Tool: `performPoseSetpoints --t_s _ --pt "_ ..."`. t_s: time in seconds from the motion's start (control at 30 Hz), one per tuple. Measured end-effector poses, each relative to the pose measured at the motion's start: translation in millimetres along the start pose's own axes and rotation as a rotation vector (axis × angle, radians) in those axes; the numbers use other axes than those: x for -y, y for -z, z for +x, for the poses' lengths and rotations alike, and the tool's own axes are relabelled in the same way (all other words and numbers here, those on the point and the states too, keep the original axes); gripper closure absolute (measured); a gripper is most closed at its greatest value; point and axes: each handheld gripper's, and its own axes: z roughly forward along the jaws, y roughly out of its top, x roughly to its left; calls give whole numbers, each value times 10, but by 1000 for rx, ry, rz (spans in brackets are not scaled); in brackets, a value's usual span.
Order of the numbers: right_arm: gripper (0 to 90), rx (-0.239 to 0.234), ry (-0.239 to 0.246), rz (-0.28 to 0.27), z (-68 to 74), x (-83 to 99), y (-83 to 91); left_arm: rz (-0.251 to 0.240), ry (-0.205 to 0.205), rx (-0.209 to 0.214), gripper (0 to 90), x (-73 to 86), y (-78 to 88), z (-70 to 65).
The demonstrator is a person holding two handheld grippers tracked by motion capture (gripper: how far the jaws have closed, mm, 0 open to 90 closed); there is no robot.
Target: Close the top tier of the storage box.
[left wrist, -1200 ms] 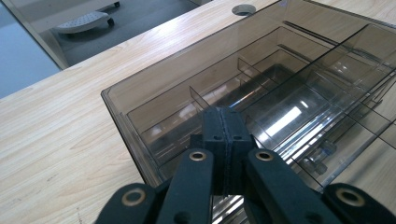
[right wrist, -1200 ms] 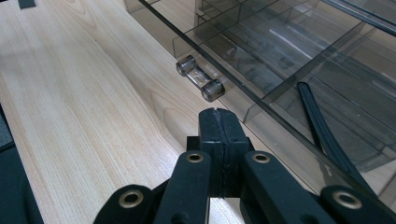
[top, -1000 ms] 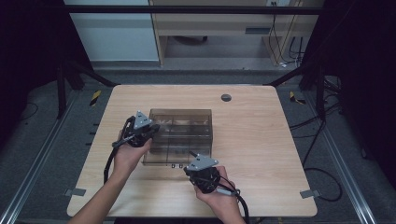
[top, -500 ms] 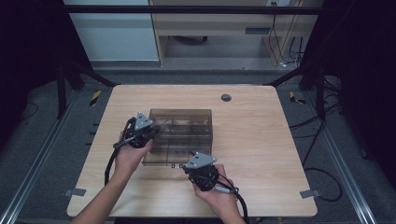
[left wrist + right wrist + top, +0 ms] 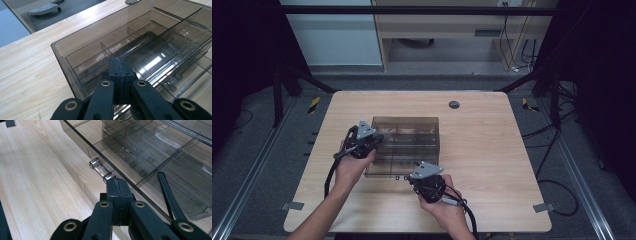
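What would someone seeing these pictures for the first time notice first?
Most striking is the smoky clear plastic organizer box with inner dividers, lying left of centre on the light wooden table. The left gripper, jaws shut, sits at the box's left edge, and the right gripper, also shut, rests at the near edge beside a small clear hinge knuckle.

A pale wooden worktop [image 5: 492, 150] with rounded corners carries a smoky transparent plastic organiser box [image 5: 412, 131] with inner dividers, lying between the left tongs [image 5: 374, 141] and right tongs [image 5: 416, 179]. A small round grey grommet [image 5: 454, 104] sits well beyond both.
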Motion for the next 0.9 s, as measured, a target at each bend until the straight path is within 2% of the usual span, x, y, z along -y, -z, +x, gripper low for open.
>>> performPoseSetpoints --t_s 0.9 --pt "900 -5 -2 11 -11 27 -29 7 -2 5 893 -13 -1 -6"
